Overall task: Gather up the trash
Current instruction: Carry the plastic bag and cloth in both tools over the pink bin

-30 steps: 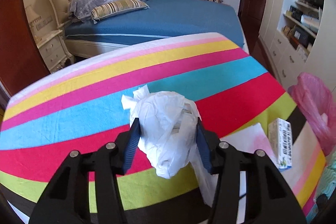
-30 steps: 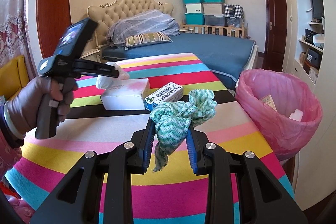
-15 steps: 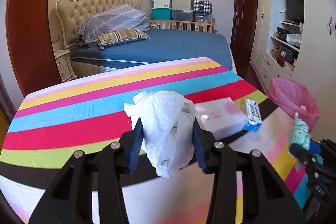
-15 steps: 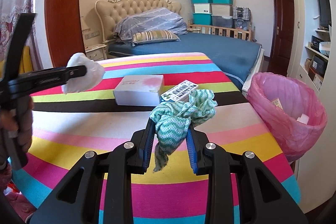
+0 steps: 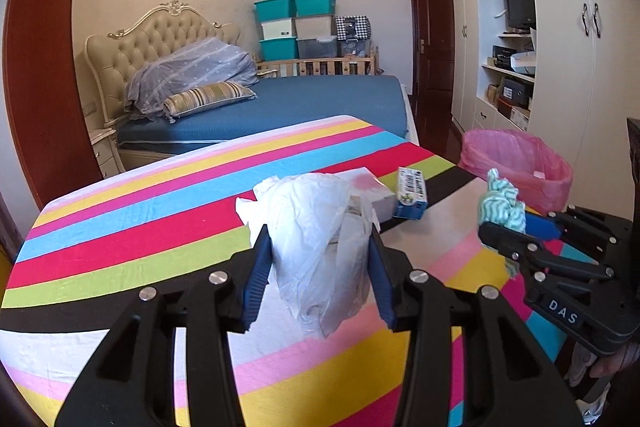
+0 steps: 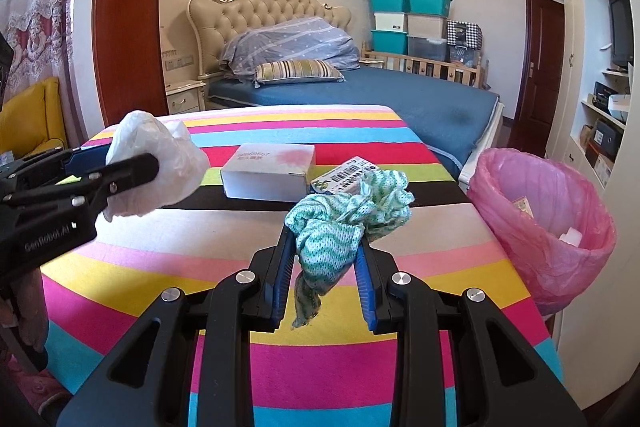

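Indoors: striped tablecloth [image 6: 320, 307] (rainbow bands), blue bed [image 6: 400, 99] behind.

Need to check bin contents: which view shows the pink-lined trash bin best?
Right wrist view: the pink-lined trash bin is near, its open mouth showing scraps inside. In the left wrist view the bin is farther off, and the green cloth overlaps its near side.

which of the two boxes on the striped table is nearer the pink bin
The small blue and white barcode box. It lies on the bin side of the larger white box with the pink print.
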A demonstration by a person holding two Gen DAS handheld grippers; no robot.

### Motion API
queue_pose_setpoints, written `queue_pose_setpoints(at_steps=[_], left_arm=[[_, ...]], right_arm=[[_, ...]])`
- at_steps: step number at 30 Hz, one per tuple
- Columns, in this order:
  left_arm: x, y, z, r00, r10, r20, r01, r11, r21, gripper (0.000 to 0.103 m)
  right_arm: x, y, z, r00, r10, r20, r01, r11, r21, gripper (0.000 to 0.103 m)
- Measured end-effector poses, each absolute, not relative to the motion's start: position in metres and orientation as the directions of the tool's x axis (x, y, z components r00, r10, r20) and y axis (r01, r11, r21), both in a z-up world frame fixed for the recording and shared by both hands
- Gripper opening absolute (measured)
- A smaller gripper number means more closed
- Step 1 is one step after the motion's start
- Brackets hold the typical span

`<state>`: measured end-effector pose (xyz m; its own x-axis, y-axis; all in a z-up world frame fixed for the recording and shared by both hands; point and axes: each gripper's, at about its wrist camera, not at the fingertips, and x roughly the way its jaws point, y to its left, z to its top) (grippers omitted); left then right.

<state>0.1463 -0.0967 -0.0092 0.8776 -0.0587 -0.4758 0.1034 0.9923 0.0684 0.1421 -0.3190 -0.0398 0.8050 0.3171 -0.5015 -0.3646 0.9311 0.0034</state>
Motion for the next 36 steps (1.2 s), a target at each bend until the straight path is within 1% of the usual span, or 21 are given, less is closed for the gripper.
queue_pose_setpoints(at_steps=[8,19,25,32,36], left_arm=[[0.146,-0.107,-0.012,0.867,-0.081,-0.492,0.133,0.989,0.071,0.044],[0.148,-0.132,-0.009,0.857,-0.118,-0.501,0.198,0.974,0.109,0.044],[0.158,-0.153,-0.002,0.835,-0.176,-0.521,0.262,0.96,0.096,0.044],[0.175,-0.186,0.007,0.79,-0.269,-0.551,0.35,0.936,0.045,0.044],[0.189,-0.211,0.014,0.782,-0.298,-0.548,0.388,0.92,0.055,0.044]], right_arm=[[0.141,-0.331,-0.041,0.81,0.304,-0.502,-0.344,0.939,0.013,0.029],[0.139,-0.35,-0.036,0.825,0.278,-0.492,-0.311,0.95,0.017,0.029],[0.141,-0.375,-0.03,0.837,0.241,-0.491,-0.276,0.961,0.001,0.029],[0.144,-0.421,-0.019,0.867,0.166,-0.471,-0.186,0.983,0.004,0.029],[0.151,-0.448,-0.016,0.875,0.131,-0.466,-0.147,0.989,0.002,0.029]])
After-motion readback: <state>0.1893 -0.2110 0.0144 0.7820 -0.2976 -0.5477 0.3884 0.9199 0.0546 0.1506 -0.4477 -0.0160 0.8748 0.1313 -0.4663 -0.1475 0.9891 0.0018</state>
